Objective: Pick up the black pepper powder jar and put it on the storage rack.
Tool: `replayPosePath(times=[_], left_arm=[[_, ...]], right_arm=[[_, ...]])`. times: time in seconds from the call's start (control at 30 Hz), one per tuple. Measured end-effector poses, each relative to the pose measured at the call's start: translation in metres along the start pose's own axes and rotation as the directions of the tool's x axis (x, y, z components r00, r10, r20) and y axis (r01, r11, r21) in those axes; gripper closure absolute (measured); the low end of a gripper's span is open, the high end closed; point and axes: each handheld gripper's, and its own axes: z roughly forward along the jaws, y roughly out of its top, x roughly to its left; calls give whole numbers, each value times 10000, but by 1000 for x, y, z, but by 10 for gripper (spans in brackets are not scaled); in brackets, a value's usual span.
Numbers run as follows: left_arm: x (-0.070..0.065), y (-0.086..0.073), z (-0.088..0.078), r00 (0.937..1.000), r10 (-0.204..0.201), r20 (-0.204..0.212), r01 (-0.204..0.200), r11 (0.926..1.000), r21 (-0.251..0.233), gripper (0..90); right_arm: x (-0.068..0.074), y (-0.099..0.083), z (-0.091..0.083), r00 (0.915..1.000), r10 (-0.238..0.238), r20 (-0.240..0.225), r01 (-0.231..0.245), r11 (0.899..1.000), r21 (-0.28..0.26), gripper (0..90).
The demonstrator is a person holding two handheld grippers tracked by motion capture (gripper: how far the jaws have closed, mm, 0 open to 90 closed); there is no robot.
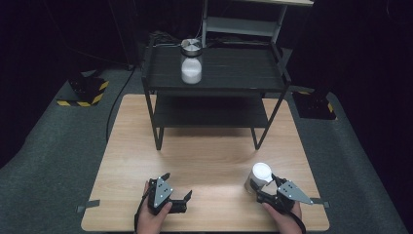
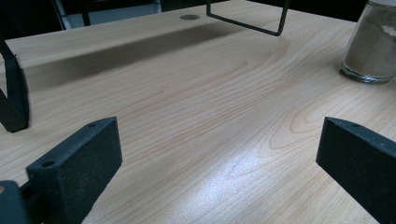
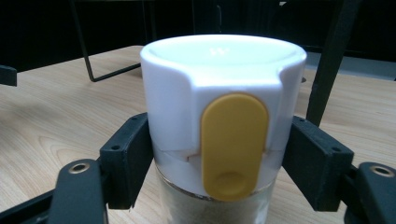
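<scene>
On pale woodgrain table (image 1: pixel 204 161), round white-capped glass jar (image 3: pixel 223 116)

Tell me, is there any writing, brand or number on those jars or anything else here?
None can be read.
White lid of the jar in the right gripper: a faint embossed mark on top, too faint to read.
Jar on the shelf: no label visible.

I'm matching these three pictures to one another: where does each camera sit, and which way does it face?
High view: above the person's side, facing forward and down on the table and black rack; both hands, left gripper, right gripper.
Left gripper view: on that gripper, low across the table; its open jaws.
Right gripper view: on that gripper, facing the white-lidded jar; its jaws clamp the jar.
Shared: all views hold that jar.
</scene>
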Motion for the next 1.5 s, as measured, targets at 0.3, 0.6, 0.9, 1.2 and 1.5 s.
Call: replayPosePath(times=[0.3, 0.6, 0.9, 1.2, 1.5], left_arm=[[0, 0, 0, 10000, -14, -2, 14, 10000, 1, 4], [0, 0, 0, 10000, -8, 17, 8, 10000, -5, 4], [-1, 1, 0, 9999, 168, 8, -168, 9998, 81, 4], [0, 1, 0, 9998, 187, 58, -187, 9998, 55, 4], [0, 1, 0, 9998, 185, 81, -185, 9998, 64, 4]], right_arm=[[1, 1, 0, 10000, -85, 19, 85, 10000, 29, 302], [1, 3, 0, 10000, -72, 49, 72, 10000, 62, 303], [3, 10, -5, 10000, 51, 49, -50, 9999, -118, 304], [9, 24, -11, 9999, -59, 117, 62, 9995, -325, 303], [11, 36, -14, 9996, -126, 263, 135, 9992, -366, 303]])
